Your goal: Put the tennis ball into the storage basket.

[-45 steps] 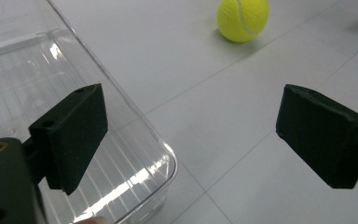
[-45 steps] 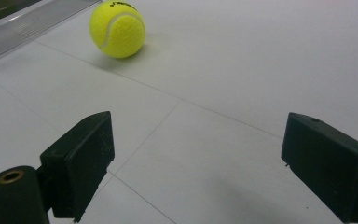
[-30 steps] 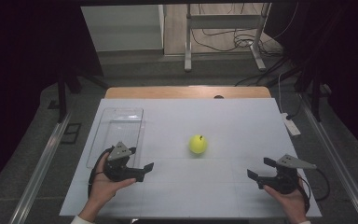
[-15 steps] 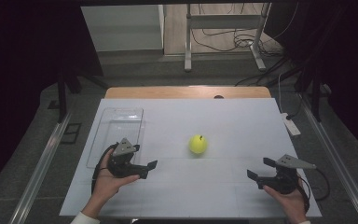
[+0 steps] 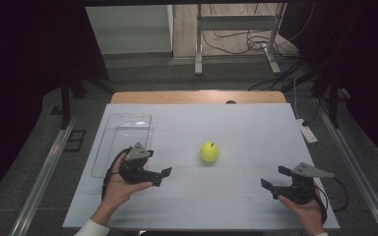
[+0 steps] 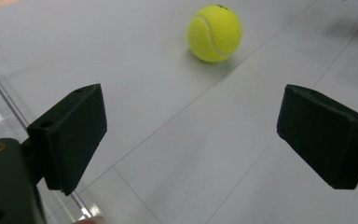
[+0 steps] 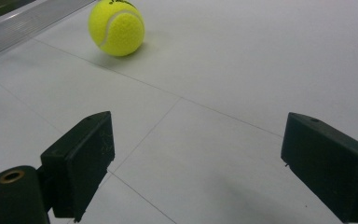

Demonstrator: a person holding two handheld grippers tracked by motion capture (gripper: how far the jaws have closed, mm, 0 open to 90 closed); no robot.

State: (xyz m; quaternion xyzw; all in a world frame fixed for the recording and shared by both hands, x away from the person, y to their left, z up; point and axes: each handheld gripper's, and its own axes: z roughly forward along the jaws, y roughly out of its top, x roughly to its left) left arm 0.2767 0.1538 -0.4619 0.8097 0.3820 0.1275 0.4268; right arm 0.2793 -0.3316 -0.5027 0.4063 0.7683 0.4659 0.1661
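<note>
A yellow tennis ball point(image 5: 209, 152) rests on the white table top near its middle. My left gripper point(image 5: 160, 164) hovers to the ball's left, beside the clear tray, with its jaws pointing toward the ball. Those jaws have just been opening and stand wide with nothing between them. In the left gripper view the ball point(image 6: 214, 33) lies well ahead of the open left gripper point(image 6: 191, 126). My right gripper point(image 5: 274, 178) sits at the front right, open and empty. Its own view shows the ball point(image 7: 116, 28) far off at the upper left of the right gripper point(image 7: 196, 154).
A clear plastic tray point(image 5: 128, 116) lies on the left part of the table, just behind my left hand; its edge point(image 6: 0, 93) shows at the left gripper view's left. A white power strip point(image 5: 307, 132) lies at the table's right edge. Table legs and cables stand beyond the far edge.
My left gripper has edged slightly up and right toward the ball, and its jaws look a bit wider. The right gripper and the ball have stayed put.
</note>
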